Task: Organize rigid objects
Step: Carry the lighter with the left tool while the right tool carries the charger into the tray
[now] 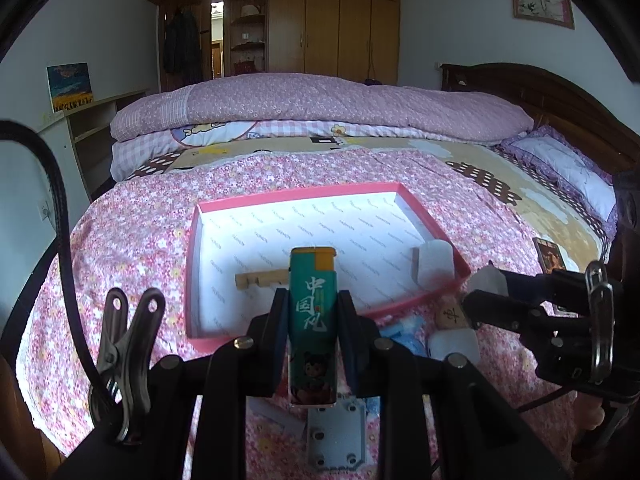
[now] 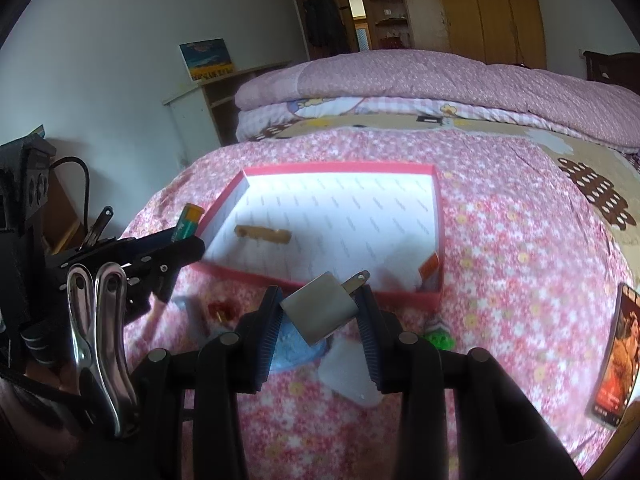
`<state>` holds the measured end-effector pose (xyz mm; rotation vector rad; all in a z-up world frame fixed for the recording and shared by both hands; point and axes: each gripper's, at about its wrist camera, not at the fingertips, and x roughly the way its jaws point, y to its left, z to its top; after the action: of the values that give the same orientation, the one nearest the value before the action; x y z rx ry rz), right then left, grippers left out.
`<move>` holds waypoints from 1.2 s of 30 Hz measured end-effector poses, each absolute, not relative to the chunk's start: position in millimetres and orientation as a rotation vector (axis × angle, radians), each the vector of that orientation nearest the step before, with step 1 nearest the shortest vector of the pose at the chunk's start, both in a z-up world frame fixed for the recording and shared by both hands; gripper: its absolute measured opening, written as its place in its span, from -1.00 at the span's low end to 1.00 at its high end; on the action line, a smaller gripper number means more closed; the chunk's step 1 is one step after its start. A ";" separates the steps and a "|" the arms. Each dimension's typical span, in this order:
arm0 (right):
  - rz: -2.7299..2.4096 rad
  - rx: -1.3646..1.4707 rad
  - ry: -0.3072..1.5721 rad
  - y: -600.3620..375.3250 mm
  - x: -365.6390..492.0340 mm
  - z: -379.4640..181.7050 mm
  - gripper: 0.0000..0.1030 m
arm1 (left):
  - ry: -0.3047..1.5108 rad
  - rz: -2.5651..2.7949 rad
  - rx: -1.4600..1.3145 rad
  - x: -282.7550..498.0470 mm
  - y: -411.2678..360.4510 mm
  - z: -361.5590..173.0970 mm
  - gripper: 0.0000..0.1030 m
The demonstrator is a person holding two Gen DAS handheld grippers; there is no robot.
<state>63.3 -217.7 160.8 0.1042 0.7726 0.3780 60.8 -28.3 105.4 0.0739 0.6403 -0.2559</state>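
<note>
You are gripping a green lighter [image 1: 312, 322] in your left gripper [image 1: 313, 312]; its jaws are clamped tight on the lighter's sides, and the lighter is standing upright at the lower centre of the left wrist view, orange cap upward. Behind it, in the middle of that frame, the pink-rimmed box [image 1: 192, 264] is lying open on the floral bedspread [image 1: 132, 240]. Inside the box a wooden piece [image 1: 260, 279] is resting on the white lining near the front, and a white block [image 1: 434, 261] is sitting in the right corner.

Your right gripper [image 2: 320, 312] is holding a white plug adapter [image 2: 320, 312] at the lower centre of the right wrist view; the narrow jaws are pressing on its sides, and it is sitting tilted, its metal prongs [image 2: 358, 281] pointing to the upper right toward the box's front wall. In that view the box is filling the middle of the frame, just beyond the adapter.

At the left of the right wrist view the left gripper is showing with the lighter's orange top beside the box's left wall. On the bedspread below the adapter, a red piece [image 2: 221, 309], a blue packet [image 2: 294, 346], a clear white piece [image 2: 348, 372] and a green item [image 2: 438, 338] are lying near one another. A small dark card [image 2: 612, 356] is lying at the right edge.
</note>
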 end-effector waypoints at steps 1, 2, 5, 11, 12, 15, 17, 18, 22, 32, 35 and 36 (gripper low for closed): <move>0.379 0.102 0.771 -217.0 65.3 161.4 -0.26 | 0.641 -0.255 0.074 63.7 -28.1 105.5 -0.53; 0.382 0.100 0.769 -214.9 69.1 162.6 -0.26 | 0.641 -0.254 0.073 66.0 -27.9 105.7 -0.53; 0.386 0.096 0.768 -211.8 77.6 163.4 -0.26 | 0.642 -0.250 0.071 74.3 -26.9 105.6 -0.53; 0.384 0.098 0.777 -209.1 96.6 160.7 -0.26 | 0.653 -0.242 0.052 94.2 -22.4 102.9 -0.53; 0.383 0.100 0.779 -209.4 99.2 160.0 -0.26 | 0.656 -0.241 0.049 97.9 -21.7 101.5 -0.53; 0.377 0.104 0.785 -210.1 108.3 156.8 -0.26 | 0.675 -0.239 0.038 109.9 -20.4 96.2 -0.53; 0.375 0.109 0.791 -210.7 114.3 153.8 -0.26 | 0.691 -0.240 0.028 118.8 -19.1 92.4 -0.53; 0.373 0.112 0.795 -210.7 117.8 152.4 -0.26 | 0.696 -0.241 0.025 122.2 -18.6 90.8 -0.53; 0.365 0.123 0.815 -210.5 129.6 145.3 -0.26 | 0.708 -0.238 0.020 134.7 -18.0 84.4 -0.53; 0.360 0.116 0.840 -204.8 155.1 135.1 -0.26 | 0.738 -0.241 0.014 166.6 -21.5 70.0 -0.53; 0.358 0.118 0.845 -204.7 160.4 132.8 -0.26 | 0.749 -0.240 0.013 172.3 -22.4 65.1 -0.53; 0.359 0.121 0.847 -204.6 162.5 131.7 -0.26 | 0.750 -0.240 0.013 173.5 -22.9 63.6 -0.53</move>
<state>162.5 -204.6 131.7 0.1210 0.8475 0.3588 173.5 -22.9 63.6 0.0126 0.7502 -0.2398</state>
